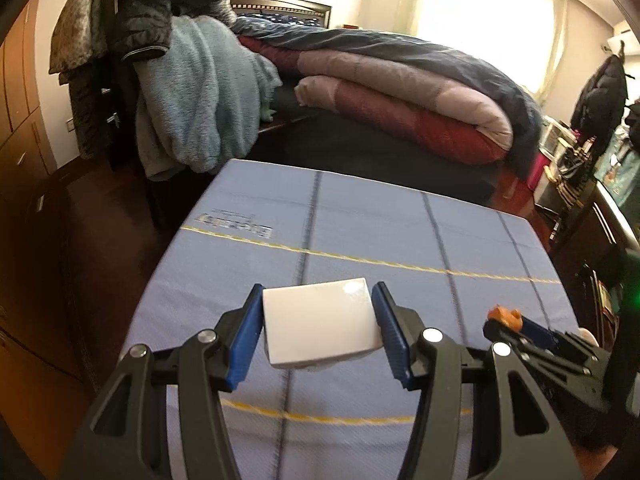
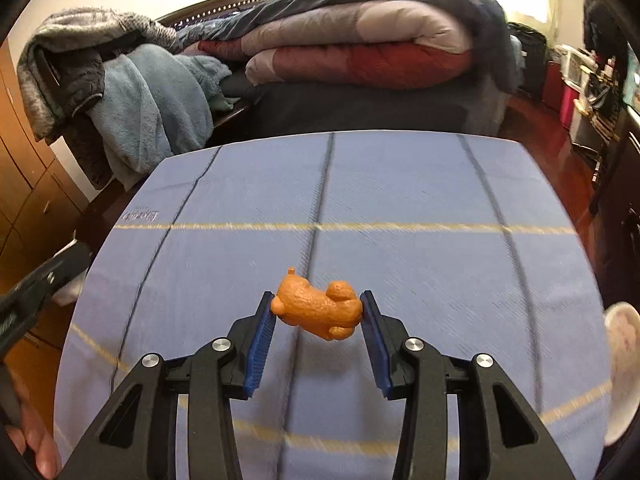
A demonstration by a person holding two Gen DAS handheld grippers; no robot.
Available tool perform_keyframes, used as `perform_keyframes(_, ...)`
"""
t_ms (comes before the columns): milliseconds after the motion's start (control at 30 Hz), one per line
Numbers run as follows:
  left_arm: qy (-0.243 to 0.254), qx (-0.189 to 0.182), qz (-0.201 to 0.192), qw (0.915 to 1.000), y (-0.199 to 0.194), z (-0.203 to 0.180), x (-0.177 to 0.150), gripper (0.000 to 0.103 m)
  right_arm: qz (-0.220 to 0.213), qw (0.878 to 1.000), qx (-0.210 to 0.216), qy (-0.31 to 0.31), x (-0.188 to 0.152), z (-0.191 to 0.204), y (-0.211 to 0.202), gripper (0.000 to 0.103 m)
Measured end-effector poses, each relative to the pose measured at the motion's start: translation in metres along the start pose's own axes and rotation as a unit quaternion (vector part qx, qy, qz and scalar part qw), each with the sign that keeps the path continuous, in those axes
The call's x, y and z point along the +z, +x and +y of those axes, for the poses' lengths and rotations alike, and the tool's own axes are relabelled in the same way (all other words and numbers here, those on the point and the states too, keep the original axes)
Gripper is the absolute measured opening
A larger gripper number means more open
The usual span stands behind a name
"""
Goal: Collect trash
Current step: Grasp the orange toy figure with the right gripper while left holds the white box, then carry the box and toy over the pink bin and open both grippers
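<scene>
Blue checked cloth (image 2: 400, 208) covers the tabletop before a bed (image 1: 360, 148) piled with quilts. Left gripper (image 1: 318, 328) jaws clamp a white box (image 1: 320, 326) above it. Right gripper (image 2: 318, 316) jaws grip an orange toy dog (image 2: 316, 306).

I see the counter (image 2: 400, 200) covered by a blue cloth (image 1: 360, 220) with dark and yellow lines; lettering sits near its far left corner.
</scene>
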State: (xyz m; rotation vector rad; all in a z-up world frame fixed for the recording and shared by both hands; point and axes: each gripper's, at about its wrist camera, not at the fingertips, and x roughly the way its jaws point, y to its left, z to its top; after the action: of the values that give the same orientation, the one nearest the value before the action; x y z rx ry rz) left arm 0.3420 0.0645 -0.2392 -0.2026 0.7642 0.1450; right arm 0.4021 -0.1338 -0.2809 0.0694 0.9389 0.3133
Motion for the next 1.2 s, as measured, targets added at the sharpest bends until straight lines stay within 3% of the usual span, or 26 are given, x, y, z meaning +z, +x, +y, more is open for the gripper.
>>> perform_keyframes(333,0.054,-0.046,-0.003,0.9974,-0.028,-0.077,-0.019,0.055,-0.04,0.998,-0.04,0.036,-0.05,-0.065,-0.075,0.043)
perform_keyframes(667,0.104,-0.087,-0.015,0.9906,-0.051,-0.143,-0.029,0.055,-0.068,0.994,-0.057,0.068,-0.076,-0.114,-0.122,0.043)
perform_keyframes(1200,0.164,-0.129,-0.025,0.9777,-0.069,-0.22,-0.041,0.055,-0.091,0.988,-0.068,0.104,-0.096,-0.161,-0.156,0.044)
